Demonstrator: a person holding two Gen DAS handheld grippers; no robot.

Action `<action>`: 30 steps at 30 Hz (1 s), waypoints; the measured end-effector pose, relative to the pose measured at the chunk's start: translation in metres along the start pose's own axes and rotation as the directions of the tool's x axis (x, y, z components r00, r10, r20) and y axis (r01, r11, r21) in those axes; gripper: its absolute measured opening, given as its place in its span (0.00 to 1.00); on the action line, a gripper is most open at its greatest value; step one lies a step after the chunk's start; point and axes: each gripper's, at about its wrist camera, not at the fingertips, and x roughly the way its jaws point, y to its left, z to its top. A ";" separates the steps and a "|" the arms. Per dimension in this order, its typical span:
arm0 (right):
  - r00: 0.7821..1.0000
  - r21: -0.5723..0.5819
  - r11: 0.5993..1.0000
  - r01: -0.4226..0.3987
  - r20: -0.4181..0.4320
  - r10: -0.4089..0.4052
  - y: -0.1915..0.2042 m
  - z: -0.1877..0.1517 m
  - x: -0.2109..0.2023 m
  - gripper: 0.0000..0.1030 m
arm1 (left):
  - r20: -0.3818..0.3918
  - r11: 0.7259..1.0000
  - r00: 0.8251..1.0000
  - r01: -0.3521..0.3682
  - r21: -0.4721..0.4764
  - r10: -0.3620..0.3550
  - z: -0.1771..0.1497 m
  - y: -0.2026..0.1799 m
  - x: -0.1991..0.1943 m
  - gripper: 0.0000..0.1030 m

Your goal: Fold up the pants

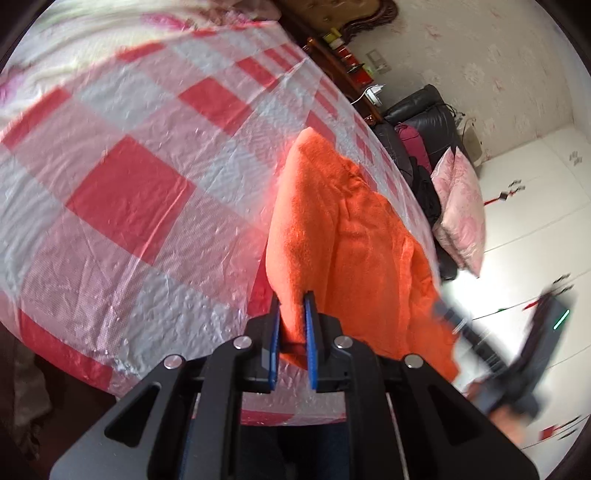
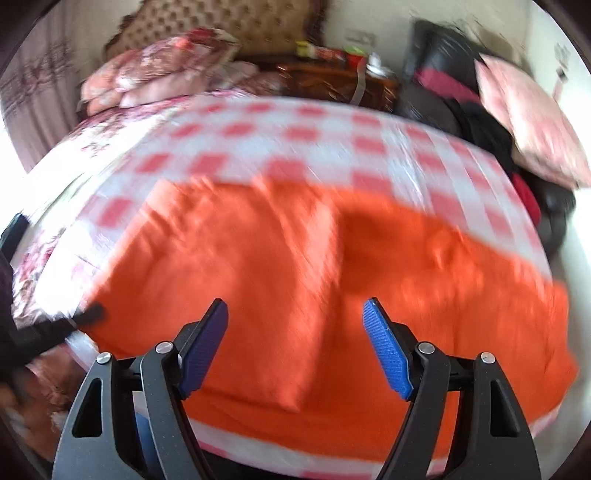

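Orange fleece pants lie spread over the near part of a bed with a red-and-white checked cover. My left gripper is shut on an edge of the pants and holds it lifted above the cover. My right gripper is open and empty, its blue pads wide apart just above the pants. The right gripper also shows blurred in the left wrist view, at the lower right. The left gripper shows dimly at the left edge of the right wrist view.
Floral pillows and bedding lie at the head of the bed under a tufted headboard. A wooden nightstand, a black chair with dark clothes and a pink pillow stand to the right. White floor lies beyond.
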 end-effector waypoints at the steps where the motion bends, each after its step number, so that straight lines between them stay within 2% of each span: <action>1: 1.000 -0.029 1.000 -0.009 -0.003 0.009 0.010 0.012 -0.001 0.71 | 0.018 0.999 1.000 -0.024 0.028 0.024 -0.003 -0.004 -0.002 0.11; 4: 0.991 -0.113 0.987 -0.116 -0.075 0.108 0.054 0.053 0.010 0.71 | 0.095 0.983 0.990 -0.119 0.136 0.107 -0.015 -0.027 -0.009 0.11; 6: 0.974 -0.139 0.973 -0.185 -0.155 0.163 0.082 0.075 0.027 0.71 | 0.153 0.961 0.976 -0.185 0.205 0.155 -0.022 -0.039 -0.015 0.11; 9: 0.958 -0.192 0.961 -0.200 -0.244 0.151 0.118 0.093 0.050 0.71 | 0.245 0.901 0.941 -0.305 0.308 0.235 -0.034 -0.062 -0.018 0.11; 13: 0.940 -0.253 0.950 -0.183 -0.329 0.094 0.145 0.099 0.074 0.71 | 0.353 0.793 0.885 -0.440 0.422 0.303 -0.052 -0.091 -0.014 0.10; 17: 0.923 -0.336 0.928 -0.165 -0.384 0.025 0.159 0.093 0.090 0.71 | 0.424 0.714 0.848 -0.508 0.482 0.317 -0.061 -0.108 -0.014 0.10; 21: 0.925 -0.407 0.906 -0.115 -0.376 -0.052 0.164 0.091 0.098 0.69 | 0.458 0.680 0.832 -0.534 0.503 0.314 -0.065 -0.117 -0.016 0.10; 22: 0.925 -0.408 0.906 -0.113 -0.375 -0.053 0.162 0.090 0.099 0.51 | 0.463 0.676 0.830 -0.535 0.507 0.309 -0.065 -0.120 -0.018 0.10; 23: 0.922 -0.399 0.909 -0.122 -0.384 -0.044 0.159 0.091 0.100 0.41 | 0.465 0.676 0.831 -0.533 0.509 0.305 -0.064 -0.121 -0.018 0.10; 24: 0.919 -0.383 0.914 -0.131 -0.393 -0.033 0.155 0.092 0.102 0.25 | 0.467 0.678 0.833 -0.528 0.511 0.297 -0.063 -0.123 -0.020 0.10; 27: 0.912 -0.278 0.939 -0.202 -0.404 0.077 0.131 0.103 0.093 0.16 | 0.474 0.696 0.844 -0.497 0.519 0.250 -0.062 -0.132 -0.030 0.10; 30: 0.916 -0.177 0.948 -0.266 -0.352 0.191 0.093 0.120 0.061 0.14 | 0.489 0.701 0.855 -0.454 0.550 0.170 -0.065 -0.159 -0.045 0.09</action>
